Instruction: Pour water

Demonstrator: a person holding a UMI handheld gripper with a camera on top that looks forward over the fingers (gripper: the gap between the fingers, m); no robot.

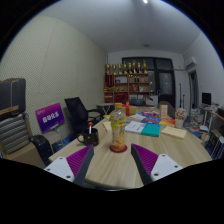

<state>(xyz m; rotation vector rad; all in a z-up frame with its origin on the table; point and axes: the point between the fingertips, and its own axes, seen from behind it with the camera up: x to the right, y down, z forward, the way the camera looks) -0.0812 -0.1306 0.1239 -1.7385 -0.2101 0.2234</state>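
Observation:
A clear bottle (118, 129) with an orange label and a red cap stands upright on a round red coaster (118, 148) on the wooden table (110, 168). It is just ahead of my gripper (111, 163), roughly centred between the fingers' line. My fingers (78, 163) with magenta pads are spread wide apart, and only bare table top lies between them. A dark mug (88, 137) sits to the left of the bottle.
Books and papers (150, 127) lie on the table right of the bottle. Black office chairs (76, 113) stand at the left, with a purple sign (48, 118) beside them. A shelf of trophies (130, 80) lines the back wall.

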